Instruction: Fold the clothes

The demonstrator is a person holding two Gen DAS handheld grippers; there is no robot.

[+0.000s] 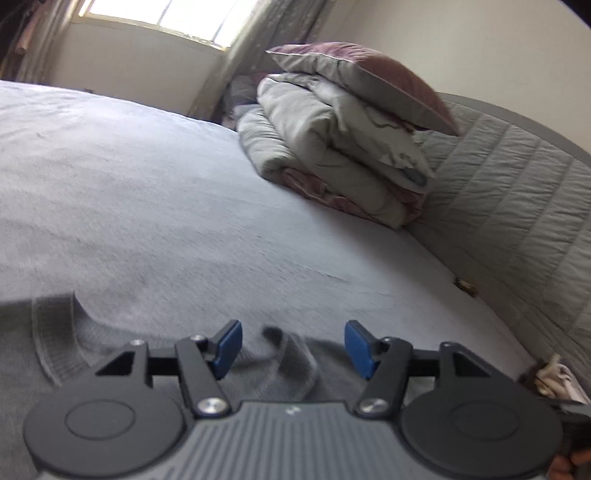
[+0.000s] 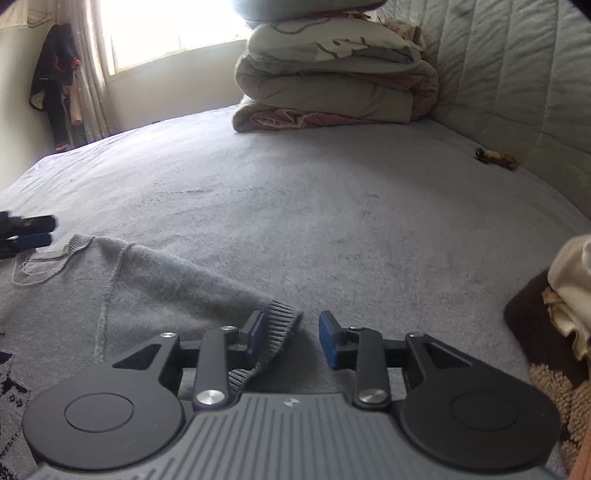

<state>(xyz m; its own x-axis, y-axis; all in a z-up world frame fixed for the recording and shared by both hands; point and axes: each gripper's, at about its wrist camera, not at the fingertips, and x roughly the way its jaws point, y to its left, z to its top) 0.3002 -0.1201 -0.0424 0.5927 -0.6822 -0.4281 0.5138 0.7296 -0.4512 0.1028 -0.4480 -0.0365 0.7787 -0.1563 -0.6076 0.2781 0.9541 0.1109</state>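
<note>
Grey sweater (image 2: 122, 295) flat on bed (image 2: 332, 221). Left claw (image 1: 293, 349) spread wide over neckline, gripping nothing. Right claw (image 2: 291, 338) parted; ribbed cuff (image 2: 275, 332) between pads, seemingly loose.

Folded quilts (image 2: 328, 77) stacked by padded headboard (image 2: 517, 81); pillow (image 1: 362, 77) on top (purple side); hanging clothes (image 2: 55, 85) beside window (image 2: 166, 29).

my left cam sits low over the bed (image 1: 155, 192), tilted, looking across to the bedding pile (image 1: 332, 147). right cam's close to the sheet too, facing that pile (image 2: 332, 74). both share the sweater (image 2: 129, 288) and headboard (image 2: 517, 74).
</note>
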